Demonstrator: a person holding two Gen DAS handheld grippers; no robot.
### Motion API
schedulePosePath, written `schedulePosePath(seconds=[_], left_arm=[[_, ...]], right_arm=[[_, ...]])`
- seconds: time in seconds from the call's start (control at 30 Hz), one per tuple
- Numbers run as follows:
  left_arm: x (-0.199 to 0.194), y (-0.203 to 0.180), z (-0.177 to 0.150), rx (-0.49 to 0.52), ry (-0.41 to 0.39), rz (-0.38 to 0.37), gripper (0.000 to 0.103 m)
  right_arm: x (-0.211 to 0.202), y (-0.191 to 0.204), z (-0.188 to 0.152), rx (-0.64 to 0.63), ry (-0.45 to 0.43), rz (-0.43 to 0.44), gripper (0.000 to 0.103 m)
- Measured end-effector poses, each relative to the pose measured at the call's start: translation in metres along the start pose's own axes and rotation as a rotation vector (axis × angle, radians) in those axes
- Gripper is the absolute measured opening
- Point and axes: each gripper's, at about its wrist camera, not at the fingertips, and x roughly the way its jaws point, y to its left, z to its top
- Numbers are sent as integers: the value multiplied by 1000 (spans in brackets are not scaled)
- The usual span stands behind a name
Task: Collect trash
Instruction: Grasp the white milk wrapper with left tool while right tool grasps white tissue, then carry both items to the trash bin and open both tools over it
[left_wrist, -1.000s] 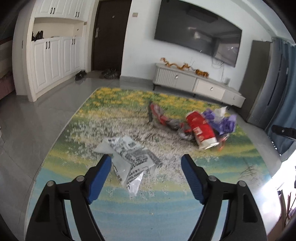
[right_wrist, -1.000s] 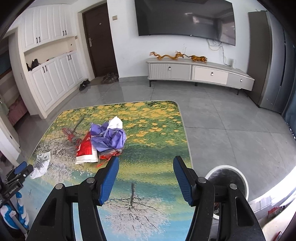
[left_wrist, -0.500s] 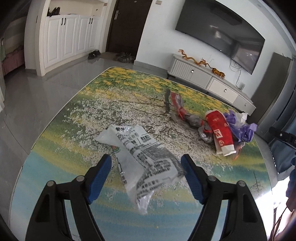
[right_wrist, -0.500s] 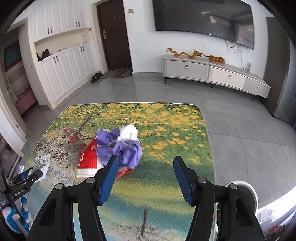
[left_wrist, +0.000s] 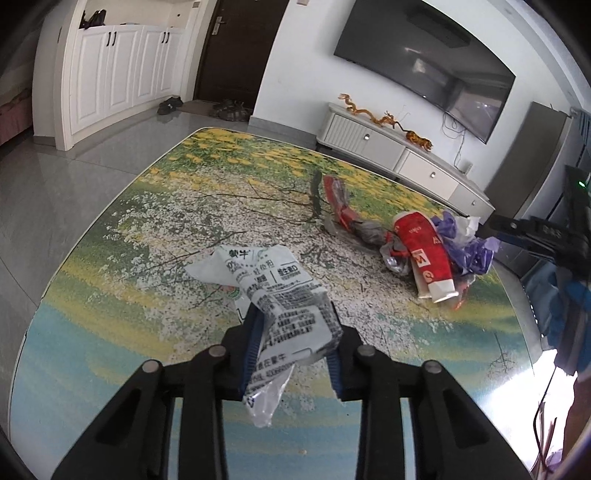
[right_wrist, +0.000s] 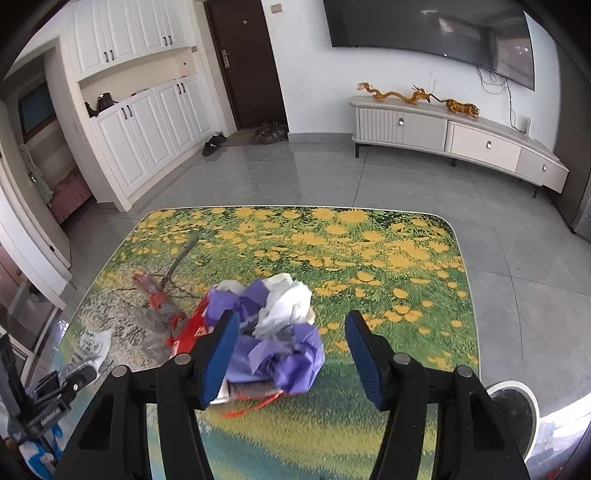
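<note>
A crumpled white printed wrapper (left_wrist: 266, 273) lies on the flower-print table (left_wrist: 110, 295); its near end stands squeezed between the pads of my left gripper (left_wrist: 293, 325), whose jaws are closing. To the right sits a pile: a red paper cup (left_wrist: 424, 254), a purple plastic wad (right_wrist: 280, 354), white paper (right_wrist: 288, 302) and a red-and-grey wrapper (left_wrist: 343, 210). My right gripper (right_wrist: 291, 321) straddles the purple wad with its jaws closing. The left pad brushes the plastic and the right pad stands apart from it.
The table's rounded right edge (right_wrist: 469, 295) drops to grey tile floor. A white round object (right_wrist: 513, 402) stands on the floor by the table's near right corner. A low TV cabinet (right_wrist: 461, 136) and white cupboards (right_wrist: 147, 122) line the walls.
The left jaws came together on the white wrapper after drawing nearer to it. The right gripper travelled toward the trash pile and now has the purple wad between its jaws.
</note>
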Motion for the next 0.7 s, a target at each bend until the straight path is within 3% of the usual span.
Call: schedulePosePath(seconds=[0.23,0.33,0.4,0.7], left_arm=[[-4,-1,-1,8,-11,-10,29],[-7,-1,-1,15,-15,-13,28],[-10,-2,-1,21,-20,-14,27],[-27,-6,-3,33,-43,6,26]], right_arm=[[33,-5,9,37,77,42,48],[44,1,9,14,102,39,33],[45,2,10,-1,106,36,9],[-3,-4,13,58,-19,133,6]])
